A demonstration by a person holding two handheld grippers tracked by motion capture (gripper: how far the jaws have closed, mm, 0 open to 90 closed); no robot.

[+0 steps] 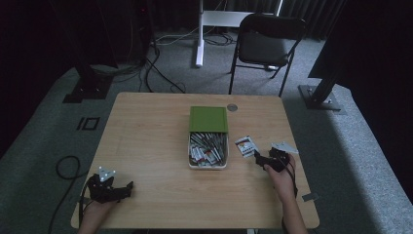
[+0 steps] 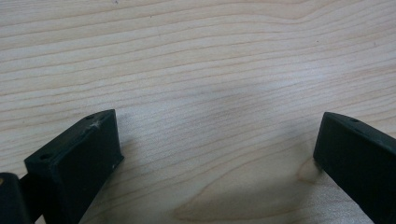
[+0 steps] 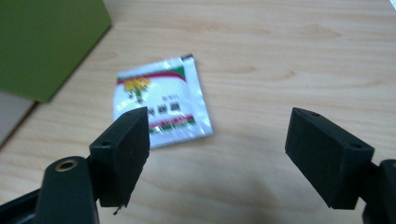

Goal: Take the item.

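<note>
A small printed sachet (image 1: pixel 245 146) is lying flat on the wooden table (image 1: pixel 146 146) toward its right edge, just to the right of the open white box (image 1: pixel 208 166) of similar sachets, whose green lid (image 1: pixel 208 119) is resting over the box's far end. The right gripper (image 1: pixel 263 160) is being held just beside the sachet, on its near right side, with the jaws standing wide apart and nothing between them. In the right gripper view the sachet (image 3: pixel 161 107) is being seen ahead of the jaws and off toward the left one, partly behind that jaw's tip, with its long axis running roughly along the line of reach, tilted slightly. The coming move is judged to turn on that offset: the right gripper (image 3: pixel 217 140) is being asked to shift forward and toward its left jaw before closing. The left gripper (image 1: pixel 116 189) is being kept near the front left corner, well apart from the sachet, its jaws also spread over bare wood (image 2: pixel 201 70). Open tabletop is lying on the sachet's right and near sides; the box wall is standing close on its left.
</note>
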